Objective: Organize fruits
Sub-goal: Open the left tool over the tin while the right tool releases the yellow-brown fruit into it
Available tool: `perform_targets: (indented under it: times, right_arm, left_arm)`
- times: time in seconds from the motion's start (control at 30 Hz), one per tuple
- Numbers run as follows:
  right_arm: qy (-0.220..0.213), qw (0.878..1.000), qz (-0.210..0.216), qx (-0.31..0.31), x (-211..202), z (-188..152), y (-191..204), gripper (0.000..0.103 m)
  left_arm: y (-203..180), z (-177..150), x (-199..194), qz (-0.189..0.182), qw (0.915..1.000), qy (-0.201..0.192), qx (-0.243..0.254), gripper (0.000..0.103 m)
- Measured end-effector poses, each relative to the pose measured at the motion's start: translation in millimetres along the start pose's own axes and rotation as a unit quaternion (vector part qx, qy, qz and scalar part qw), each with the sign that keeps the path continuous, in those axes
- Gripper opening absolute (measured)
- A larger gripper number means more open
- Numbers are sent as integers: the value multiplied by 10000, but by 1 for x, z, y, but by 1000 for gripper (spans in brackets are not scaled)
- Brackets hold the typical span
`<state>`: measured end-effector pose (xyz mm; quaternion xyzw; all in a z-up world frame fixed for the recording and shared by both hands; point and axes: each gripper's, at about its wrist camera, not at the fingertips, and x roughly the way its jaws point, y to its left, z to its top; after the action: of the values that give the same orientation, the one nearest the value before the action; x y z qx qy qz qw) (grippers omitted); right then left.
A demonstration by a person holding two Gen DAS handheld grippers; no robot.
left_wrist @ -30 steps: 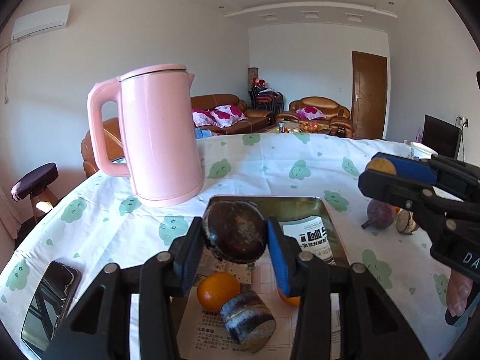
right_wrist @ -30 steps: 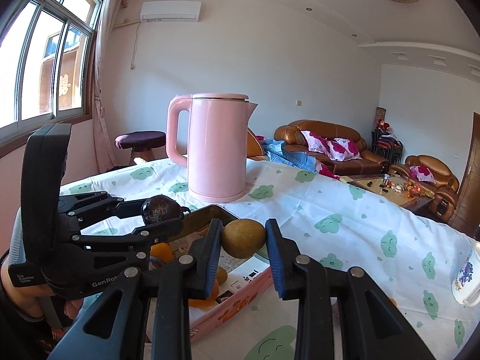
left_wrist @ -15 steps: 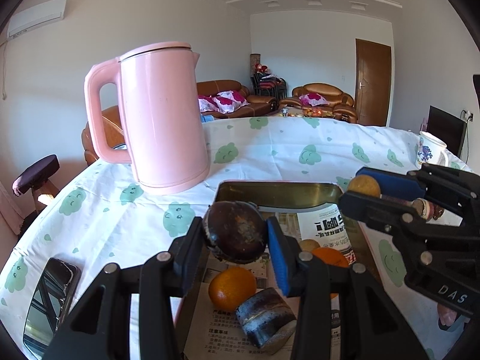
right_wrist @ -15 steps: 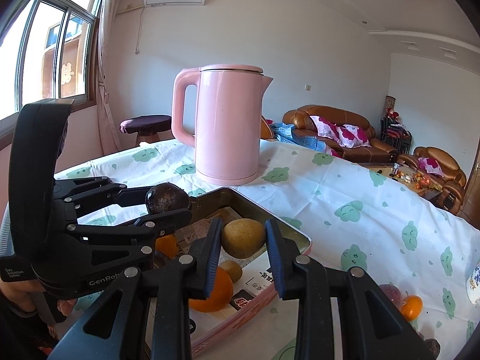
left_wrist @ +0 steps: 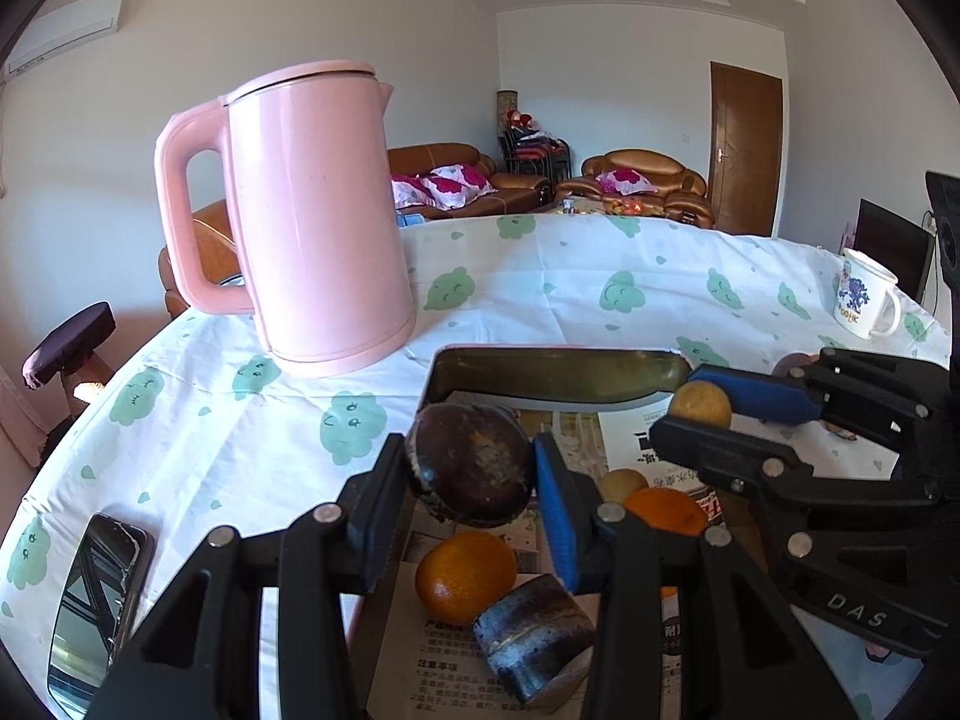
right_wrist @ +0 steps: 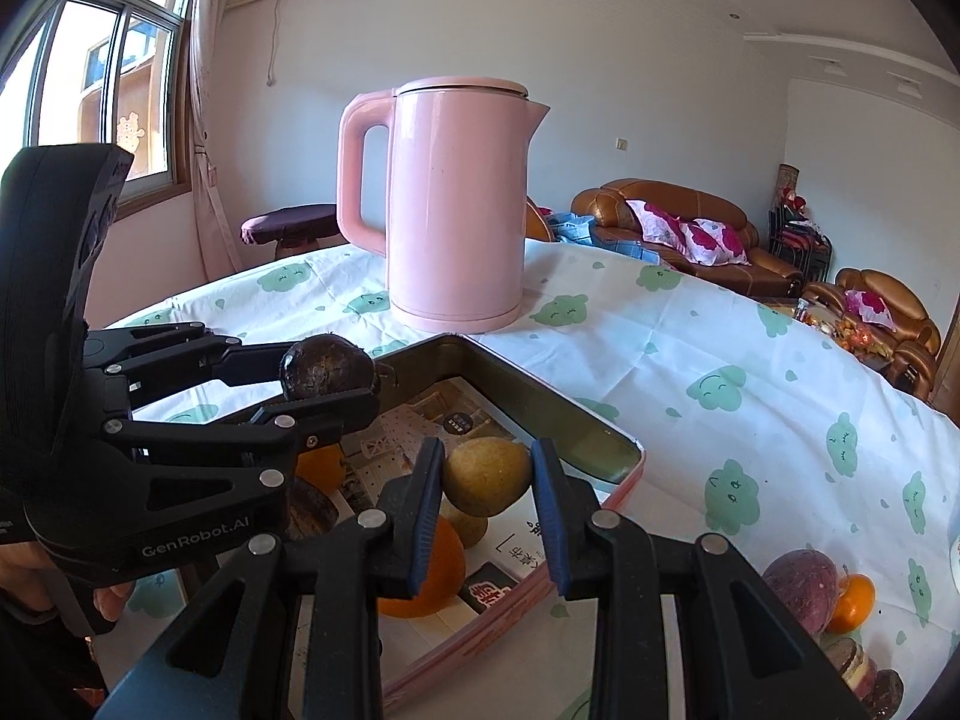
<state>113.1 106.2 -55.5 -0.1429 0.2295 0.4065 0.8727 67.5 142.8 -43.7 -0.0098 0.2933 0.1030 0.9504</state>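
Note:
My left gripper (left_wrist: pixel 471 474) is shut on a dark brown round fruit (left_wrist: pixel 468 468) and holds it above the pink-rimmed tin tray (left_wrist: pixel 558 369). My right gripper (right_wrist: pixel 487 489) is shut on a yellow-brown round fruit (right_wrist: pixel 486 474) above the same tray (right_wrist: pixel 564 420). In the tray lie an orange (left_wrist: pixel 465 576), a second orange (left_wrist: pixel 663 507), a small yellow fruit (left_wrist: pixel 621 483) and a dark cut fruit piece (left_wrist: pixel 534 627). Each gripper shows in the other's view: right (left_wrist: pixel 699 405), left (right_wrist: pixel 327 369).
A pink kettle (left_wrist: pixel 312 216) stands behind the tray on the cloud-print tablecloth. A phone (left_wrist: pixel 96 600) lies at the table's left edge. A white mug (left_wrist: pixel 864 300) stands far right. A purple fruit (right_wrist: pixel 798 588), an orange (right_wrist: pixel 855 600) and cut pieces lie right of the tray.
Both grippers moved forward and over the tray with their fruits still held. The right gripper now hangs over the tray's right part instead of beside it.

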Motion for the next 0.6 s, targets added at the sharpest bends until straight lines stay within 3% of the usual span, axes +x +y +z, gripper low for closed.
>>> perform_targets:
  times: [0.6]
  right_arm:
    - [324,9995,54,-12,11,-1,2,31]
  left_arm:
    - [-3,0,12,-81,9995,313,49,43]
